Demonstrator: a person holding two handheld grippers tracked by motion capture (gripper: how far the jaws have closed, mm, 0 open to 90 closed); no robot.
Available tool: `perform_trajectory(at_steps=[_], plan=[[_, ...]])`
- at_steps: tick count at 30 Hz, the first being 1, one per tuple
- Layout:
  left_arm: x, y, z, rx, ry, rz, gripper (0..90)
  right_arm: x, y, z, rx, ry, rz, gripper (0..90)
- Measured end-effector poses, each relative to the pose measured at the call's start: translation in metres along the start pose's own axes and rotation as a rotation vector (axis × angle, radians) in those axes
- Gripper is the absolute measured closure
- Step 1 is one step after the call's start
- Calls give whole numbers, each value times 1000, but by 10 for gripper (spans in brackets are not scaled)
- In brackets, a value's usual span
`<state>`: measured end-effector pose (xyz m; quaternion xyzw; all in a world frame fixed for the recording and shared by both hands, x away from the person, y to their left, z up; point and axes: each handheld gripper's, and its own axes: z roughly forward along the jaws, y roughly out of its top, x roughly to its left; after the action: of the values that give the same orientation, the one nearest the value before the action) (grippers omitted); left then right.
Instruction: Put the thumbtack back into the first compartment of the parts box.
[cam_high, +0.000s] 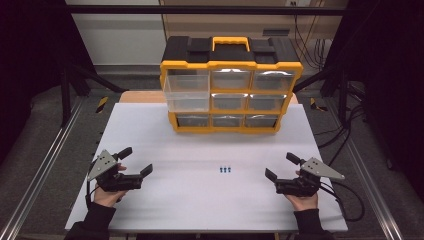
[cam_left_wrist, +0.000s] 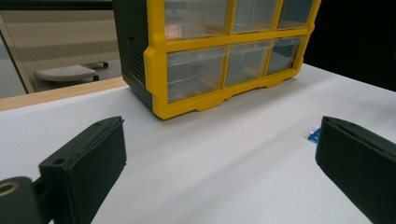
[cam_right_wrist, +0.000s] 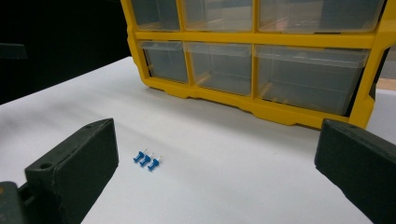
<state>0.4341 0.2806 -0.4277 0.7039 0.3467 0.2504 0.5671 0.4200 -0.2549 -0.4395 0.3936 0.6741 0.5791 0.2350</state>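
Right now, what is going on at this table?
A person holds the left gripper and the right gripper low over the white table, both open and holding nothing. Three small blue pins lie in a row between them. Behind stands a yellow drawer organizer, its top-left drawer pulled out.

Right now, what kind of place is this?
Probably a lab recording bench: a white table inside a dark metal frame, cables trailing beside it, and a yellow drawer organizer set up for handling.
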Motion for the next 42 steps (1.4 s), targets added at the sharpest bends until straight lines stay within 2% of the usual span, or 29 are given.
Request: perform_trajectory(at_steps=[9,10,13,14,18,25,29,36,38,39,42], plan=[[-5,6,3,3,-9,8,16,-1,-1,0,-3,-3,-9,4],[-7,9,4,1,-16,8,17,-2,-1,0,-2,-2,-24,5],[-10,12,6,3,-21,15,17,-2,-1,1,-3,-3,-25,5],[-11,14,7,1,-24,17,17,0,-1,1,1,-2,1,5],[-17,19,13,11,-31,17,18,-1,-1,2,2,-5,-14,5],[-32,29,33,28,-58,24,18,-2,-2,2,1,-8,-34,5],[-38,32,41,43,-66,42,18,-2,-2,2,2,-8,-37,5],[-53,38,64,63,-89,47,18,-2,-2,2,3,-8,-39,5],[-57,39,69,70,-95,49,18,0,-2,1,7,-7,-21,5],[-60,39,73,72,-100,51,18,-1,-2,2,2,-8,-37,5],[-67,41,80,83,-111,62,18,-1,-2,1,2,-8,-35,5]])
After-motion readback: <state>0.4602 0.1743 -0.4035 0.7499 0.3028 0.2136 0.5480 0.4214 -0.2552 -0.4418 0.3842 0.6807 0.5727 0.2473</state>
